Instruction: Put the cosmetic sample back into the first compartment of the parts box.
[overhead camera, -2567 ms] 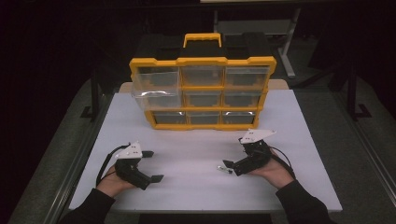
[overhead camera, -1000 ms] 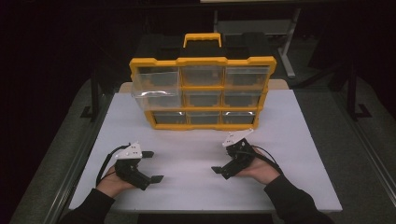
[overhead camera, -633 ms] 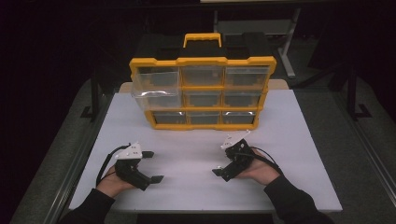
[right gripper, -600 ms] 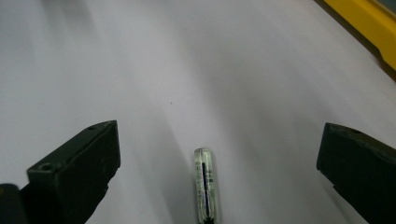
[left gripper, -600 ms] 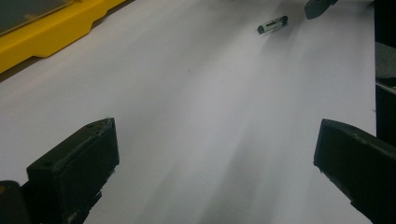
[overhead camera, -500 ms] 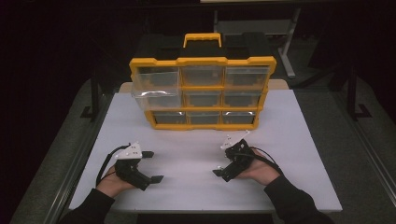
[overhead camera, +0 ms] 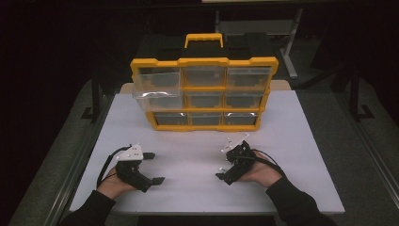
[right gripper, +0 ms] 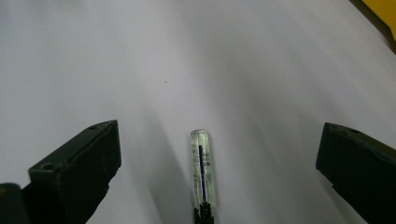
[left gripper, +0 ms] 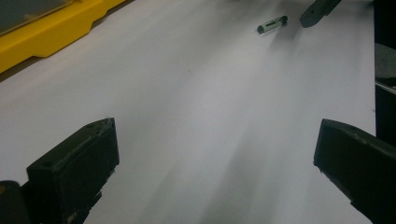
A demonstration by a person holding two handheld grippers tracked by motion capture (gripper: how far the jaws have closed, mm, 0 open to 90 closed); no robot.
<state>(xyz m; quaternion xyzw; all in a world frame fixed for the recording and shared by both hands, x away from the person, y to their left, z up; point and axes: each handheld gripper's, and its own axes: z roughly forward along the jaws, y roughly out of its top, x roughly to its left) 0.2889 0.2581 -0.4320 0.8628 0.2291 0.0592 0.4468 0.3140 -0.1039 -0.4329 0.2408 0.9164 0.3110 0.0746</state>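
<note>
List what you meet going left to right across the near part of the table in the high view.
Left hand-held gripper → small clear tube → right hand-held gripper.

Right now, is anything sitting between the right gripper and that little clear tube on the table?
Nothing visible does. The right gripper is open, and the clear tube lies flat on the bare white table between its two jaws, touching neither.
</note>
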